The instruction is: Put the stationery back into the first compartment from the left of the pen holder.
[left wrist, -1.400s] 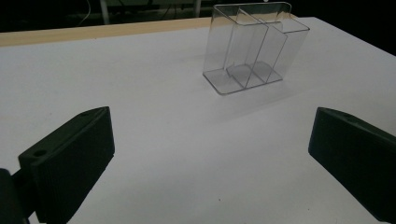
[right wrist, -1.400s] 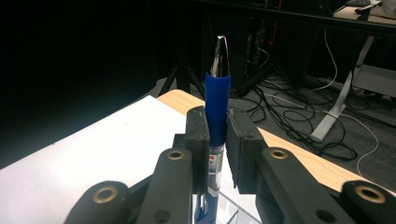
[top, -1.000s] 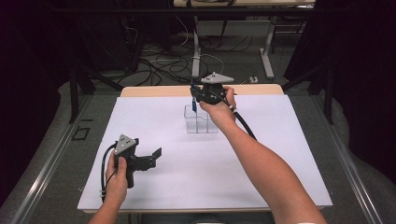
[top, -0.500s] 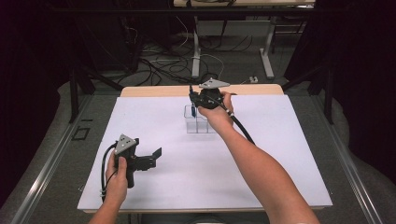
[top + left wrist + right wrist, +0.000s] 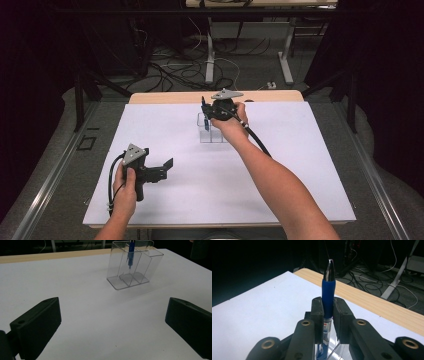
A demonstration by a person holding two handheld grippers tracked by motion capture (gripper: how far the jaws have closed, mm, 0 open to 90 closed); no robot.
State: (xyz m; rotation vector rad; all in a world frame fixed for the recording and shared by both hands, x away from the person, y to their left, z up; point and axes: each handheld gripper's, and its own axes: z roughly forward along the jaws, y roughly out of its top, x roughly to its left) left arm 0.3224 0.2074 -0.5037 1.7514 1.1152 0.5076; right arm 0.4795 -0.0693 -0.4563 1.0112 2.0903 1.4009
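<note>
The right gripper (image 5: 327, 315) is clenched on a blue pen (image 5: 328, 293), its jaws pressing the barrel from both sides just below the blue grip section, with the silver tip pointing away from the camera in the right gripper view. In the high view this gripper (image 5: 206, 111) hangs over the clear pen holder (image 5: 212, 131), and the left gripper view shows the pen (image 5: 130, 255) standing upright inside the holder (image 5: 135, 263), in its middle compartment, with its lower end above the floor.

To do this step well, I judge the pen should stay upright and centred between the dividers, and the jaws should part only once the lower end sits on the holder's floor, so the light holder is not tipped.

The left gripper (image 5: 159, 171) rests on the white table (image 5: 300, 165), well apart from the holder on the person's side, released, holding nothing
</note>
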